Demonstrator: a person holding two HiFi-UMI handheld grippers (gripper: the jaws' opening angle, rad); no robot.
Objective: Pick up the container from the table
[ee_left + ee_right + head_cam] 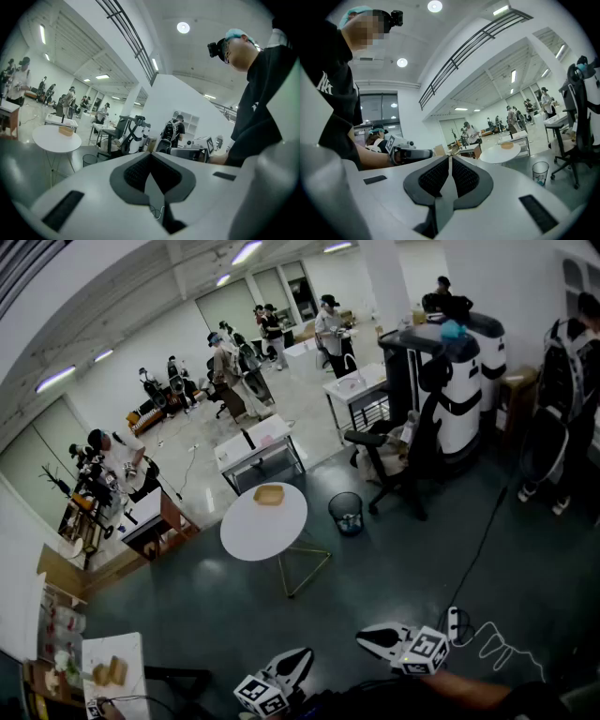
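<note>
Both grippers sit low in the head view, well short of the target. The left gripper (302, 657) has its jaws pressed tight together with nothing between them, and its own view shows the dark pads meeting in one seam. It's the same on the right gripper (366, 637), with jaws closed flat on each other and empty. The container (268, 494), a small tan box, sits far ahead of both. It rests on the far part of the round white table (253, 532), well apart from either set of tips, with dark floor between. In the left gripper view it lies off to the left of the closed jaws. In the right gripper view it shows to the right of them. Ahead of the right gripper, a waste bin (346, 513) stands on the floor just beside the table, and a black office chair (405, 460) stands beyond the bin.
</note>
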